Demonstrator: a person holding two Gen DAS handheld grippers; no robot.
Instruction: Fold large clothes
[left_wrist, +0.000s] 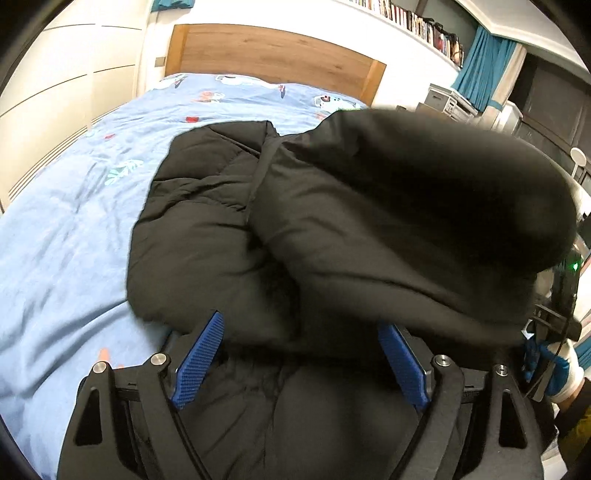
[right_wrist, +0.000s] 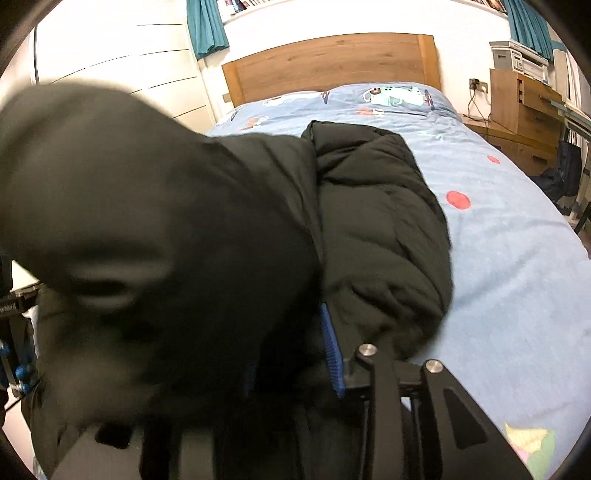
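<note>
The left tongs (left_wrist: 301, 363) stood spread wide, their blue pads (left_wrist: 199, 360) clear of the black padded jacket (left_wrist: 229, 221) between them. The right tongs (right_wrist: 290, 360) were partly parted around jacket fabric; whether they pinched it I cannot tell. The jacket lay bunched on the blue patterned bed (left_wrist: 66, 229), a blurred fold lifted near both cameras.

bed: blue patterned cover (left_wrist: 74, 229) | headboard: wood (left_wrist: 273, 55), against white wall | wardrobe: white doors (left_wrist: 55, 92) beside bed | curtains: teal (right_wrist: 207, 26) | bookshelf: high, books (left_wrist: 417, 20) | wooden cabinet (right_wrist: 517, 110) beside bed, printer (right_wrist: 521, 55) on top
</note>
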